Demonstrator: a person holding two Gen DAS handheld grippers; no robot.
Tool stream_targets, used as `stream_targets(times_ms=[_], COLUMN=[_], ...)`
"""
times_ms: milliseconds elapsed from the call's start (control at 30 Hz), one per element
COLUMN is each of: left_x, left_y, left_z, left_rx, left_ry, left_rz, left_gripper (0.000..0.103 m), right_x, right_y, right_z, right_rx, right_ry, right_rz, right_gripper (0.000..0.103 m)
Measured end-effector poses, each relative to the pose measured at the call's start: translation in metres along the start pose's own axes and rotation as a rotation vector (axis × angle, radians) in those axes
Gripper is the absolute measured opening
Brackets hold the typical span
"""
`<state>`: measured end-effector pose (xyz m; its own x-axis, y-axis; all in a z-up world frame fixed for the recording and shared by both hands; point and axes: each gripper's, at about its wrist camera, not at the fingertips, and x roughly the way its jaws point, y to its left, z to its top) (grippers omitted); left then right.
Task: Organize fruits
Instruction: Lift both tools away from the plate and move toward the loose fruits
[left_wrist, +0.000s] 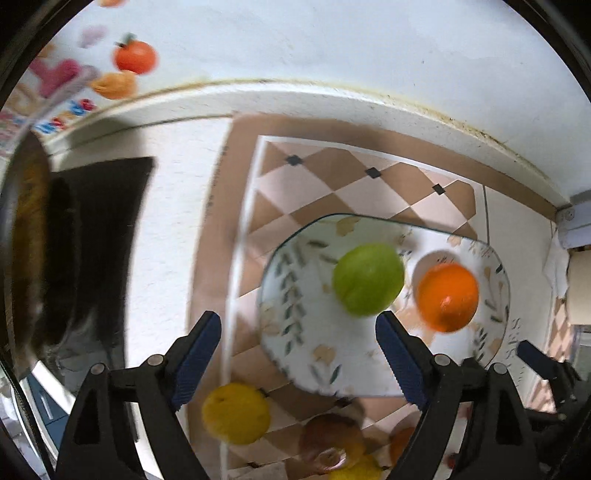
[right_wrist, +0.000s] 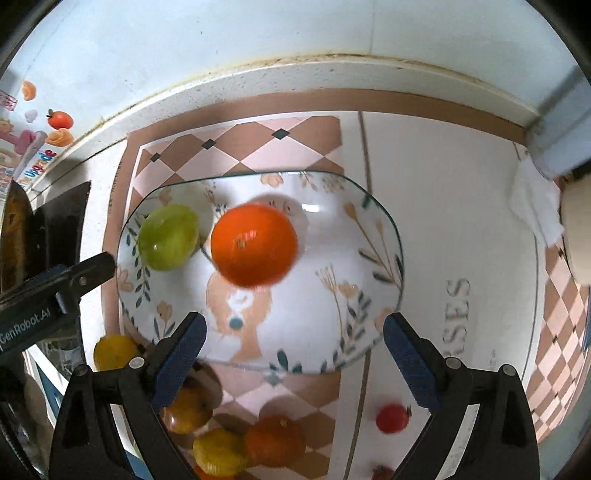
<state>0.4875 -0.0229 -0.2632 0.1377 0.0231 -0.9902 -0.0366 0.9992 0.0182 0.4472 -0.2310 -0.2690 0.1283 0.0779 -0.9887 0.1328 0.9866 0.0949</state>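
Fruit sits on the floral plate (right_wrist: 369, 236) mid-frame: a green apple (right_wrist: 169, 237) at its left, an orange (right_wrist: 254, 244) beside it. My right gripper (right_wrist: 295, 343) and left gripper (left_wrist: 299, 350) both gape wide, holding nothing. Loose yellow fruit (left_wrist: 236, 412) lies lower left of the plate.

Glossy ceramic and shiny fruit skins

I see a glazed, floral-printed ceramic plate (right_wrist: 373, 236) catching highlights, a glossy round orange fruit (right_wrist: 254, 244), a smooth waxy green fruit (right_wrist: 168, 237), and ribbed blue pads (right_wrist: 413, 360) on my right tool's matt black plastic.
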Motion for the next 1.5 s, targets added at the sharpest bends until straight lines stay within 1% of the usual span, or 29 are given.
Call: stream_targets(times_ms=[100, 200, 267, 433, 600, 700, 900, 1100, 1300, 1367, 1467, 1500], left_x=[-0.018, -0.035, -0.050, -0.088, -0.123, -0.144, -0.175, -0.193, -0.198, -0.192, -0.174, -0.165], left_y=[0.005, 0.007, 0.010, 0.012, 0.021, 0.025, 0.025, 0.024, 0.031, 0.037, 0.044, 0.047], left_z=[-0.019, -0.032, -0.046, -0.080, -0.108, -0.127, -0.156, -0.178, -0.190, -0.190, -0.187, -0.186], left_rx=[0.011, 0.020, 0.033, 0.064, 0.072, 0.080, 0.095, 0.096, 0.071, 0.048, 0.032, 0.029], left_ry=[-0.052, -0.099, -0.134, -0.217, -0.284, -0.332, -0.401, -0.435, -0.441, -0.426, -0.372, -0.350], left_rz=[0.026, 0.032, 0.035, 0.037, 0.012, 0.007, -0.009, -0.023, -0.036, -0.038, -0.015, 0.001], left_gripper=[0.086, 0.086, 0.086, 0.086, 0.086, 0.086, 0.086, 0.086, 0.086, 0.086, 0.086, 0.090], right_x=[-0.017, -0.042, -0.052, -0.095, -0.133, -0.152, -0.187, -0.210, -0.213, -0.203, -0.176, -0.165], right_y=[0.003, 0.006, 0.015, 0.028, 0.034, 0.037, 0.043, 0.043, 0.038, 0.034, 0.031, 0.030], right_z=[-0.018, -0.040, -0.050, -0.083, -0.115, -0.134, -0.170, -0.195, -0.205, -0.206, -0.204, -0.203], right_rx=[-0.003, -0.007, -0.010, -0.022, -0.030, -0.033, -0.044, -0.038, -0.005, 0.009, 0.017, 0.020], right_ry=[-0.041, -0.095, -0.123, -0.213, -0.278, -0.320, -0.396, -0.444, -0.449, -0.426, -0.359, -0.334], right_rz=[-0.016, -0.023, -0.026, -0.026, -0.013, -0.028, -0.043, -0.030, 0.016, 0.037, 0.053, 0.071], right_gripper=[0.099, 0.099, 0.099, 0.099, 0.099, 0.099, 0.099, 0.099, 0.099, 0.099, 0.099, 0.099])
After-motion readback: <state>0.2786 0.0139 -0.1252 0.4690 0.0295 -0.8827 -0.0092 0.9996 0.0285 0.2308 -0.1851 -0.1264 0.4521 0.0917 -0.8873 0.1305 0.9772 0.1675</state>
